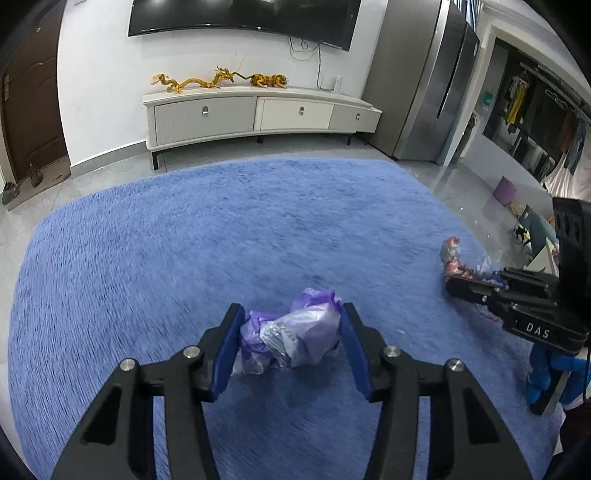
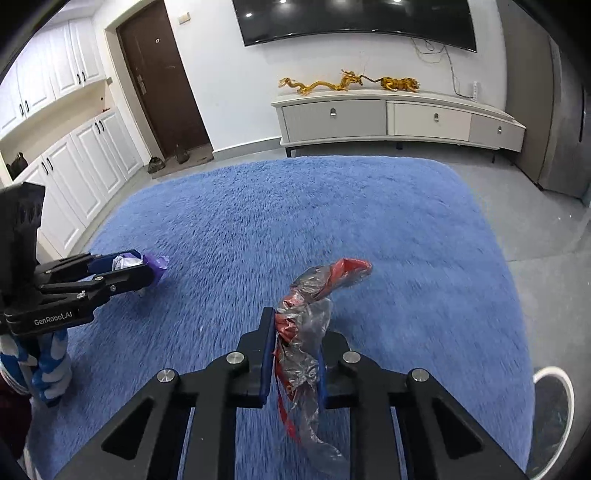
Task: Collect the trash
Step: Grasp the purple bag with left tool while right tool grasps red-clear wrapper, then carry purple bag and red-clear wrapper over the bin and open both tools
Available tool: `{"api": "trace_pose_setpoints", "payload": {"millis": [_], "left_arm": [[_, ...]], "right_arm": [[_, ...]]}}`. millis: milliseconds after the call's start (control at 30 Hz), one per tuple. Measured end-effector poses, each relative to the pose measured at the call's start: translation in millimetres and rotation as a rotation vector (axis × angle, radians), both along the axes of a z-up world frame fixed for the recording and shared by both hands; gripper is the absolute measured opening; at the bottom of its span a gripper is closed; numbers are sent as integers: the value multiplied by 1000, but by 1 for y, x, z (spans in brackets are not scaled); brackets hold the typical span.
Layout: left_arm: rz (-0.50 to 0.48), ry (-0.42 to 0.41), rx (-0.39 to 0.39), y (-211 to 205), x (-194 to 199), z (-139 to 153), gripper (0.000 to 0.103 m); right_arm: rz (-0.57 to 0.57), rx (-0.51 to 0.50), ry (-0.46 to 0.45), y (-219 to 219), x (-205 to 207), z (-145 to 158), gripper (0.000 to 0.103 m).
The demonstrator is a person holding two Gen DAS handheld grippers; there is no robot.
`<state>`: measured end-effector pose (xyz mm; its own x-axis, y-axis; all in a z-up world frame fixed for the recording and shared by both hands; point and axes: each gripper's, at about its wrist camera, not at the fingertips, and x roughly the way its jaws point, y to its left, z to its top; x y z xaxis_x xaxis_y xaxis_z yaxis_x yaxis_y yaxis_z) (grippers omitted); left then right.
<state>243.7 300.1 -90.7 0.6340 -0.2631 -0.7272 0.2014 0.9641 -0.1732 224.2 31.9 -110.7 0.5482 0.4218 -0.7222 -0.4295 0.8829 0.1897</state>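
Observation:
My left gripper (image 1: 291, 321) is shut on a crumpled purple and white plastic bag (image 1: 291, 338), held above the blue rug (image 1: 221, 240); it also shows in the right wrist view (image 2: 144, 269), with the bag's purple end (image 2: 157, 263) sticking out past the tips. My right gripper (image 2: 295, 332) is shut on a red and clear plastic wrapper (image 2: 306, 325), which sticks up past the tips and hangs below them. The right gripper also shows in the left wrist view (image 1: 452, 282), with the wrapper (image 1: 452, 258) poking out of it.
A white TV cabinet (image 1: 258, 114) with gold figurines (image 1: 218, 79) stands against the far wall under a TV (image 1: 243, 14). A grey fridge (image 1: 424, 85) stands at the right. A brown door (image 2: 162, 81) and white cupboards (image 2: 74, 162) are at the left. A white round rim (image 2: 552, 373) sits at the rug's right edge.

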Motion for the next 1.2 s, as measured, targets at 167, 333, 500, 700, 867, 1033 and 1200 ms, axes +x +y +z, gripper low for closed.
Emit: {"api": "trace_pose_setpoints", "payload": {"millis": [167,333,500,700,867,1033,1200], "left_arm": [[-24,-24,-23,-22,-37,14,50],[-39,-48,-29,-43,-71,29,50],[-48,-58,-33,-66,-102,41,50],[-80,-62,-22,-106,-121,50,50],[-141,-49,-35,-161,-118,60,50],[-241,-15,-32,-243,-97,64,50],[-358,13,-15,-334,-72,60,50]], "right_arm": [[-22,14,-12,-21,-36,15,17],[-41,23,-22,-41,-67,28,17],[-60,23,-37,-62,-98,38,17],[-106,43,-61,-94,-124,44,17],[-194,79,-68,-144,-130,42,17],[-328,81,-59,-217,-128,33,17],[-481,64,-19,-295,-120,14,17]]}}
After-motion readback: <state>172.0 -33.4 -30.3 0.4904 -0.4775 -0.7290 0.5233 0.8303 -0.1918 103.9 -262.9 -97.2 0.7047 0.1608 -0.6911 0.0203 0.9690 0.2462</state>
